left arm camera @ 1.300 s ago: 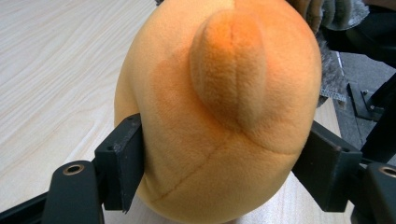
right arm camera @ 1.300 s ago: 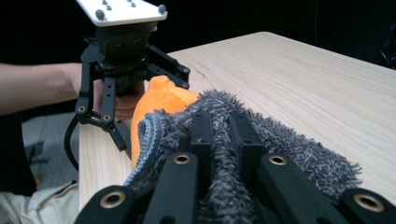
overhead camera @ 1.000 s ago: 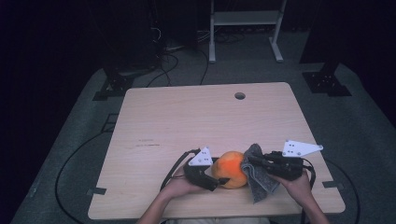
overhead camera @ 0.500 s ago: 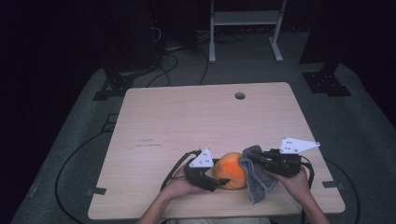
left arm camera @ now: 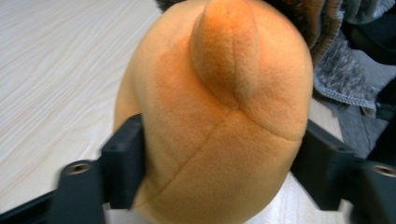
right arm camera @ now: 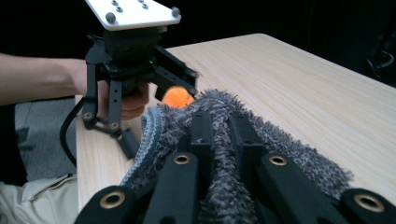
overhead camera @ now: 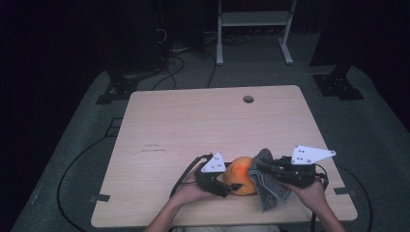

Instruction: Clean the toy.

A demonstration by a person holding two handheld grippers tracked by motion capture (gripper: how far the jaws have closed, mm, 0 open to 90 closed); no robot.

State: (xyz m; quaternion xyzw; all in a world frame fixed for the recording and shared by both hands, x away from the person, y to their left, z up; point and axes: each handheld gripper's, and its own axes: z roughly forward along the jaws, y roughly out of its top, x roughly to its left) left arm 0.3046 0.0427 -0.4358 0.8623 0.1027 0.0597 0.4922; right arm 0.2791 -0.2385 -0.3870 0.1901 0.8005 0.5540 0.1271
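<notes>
Orange plush toy (left arm camera: 215, 116) between left jaws, touching both.

Both forearms enter from the near edge of the table, the hands level and turned inward toward each other. The left hand (overhead camera: 189, 192) holds the left gripper (overhead camera: 231, 180) pointing toward the person's right; its jaws have just been opening, and each pad lies against a flank of the orange plush toy (left arm camera: 219, 116) between them. The right hand (overhead camera: 309, 191) holds the right gripper (overhead camera: 258, 166) pointing toward the person's left, jaws clamped together on a fold of the grey cloth (right arm camera: 224, 140)
</notes>
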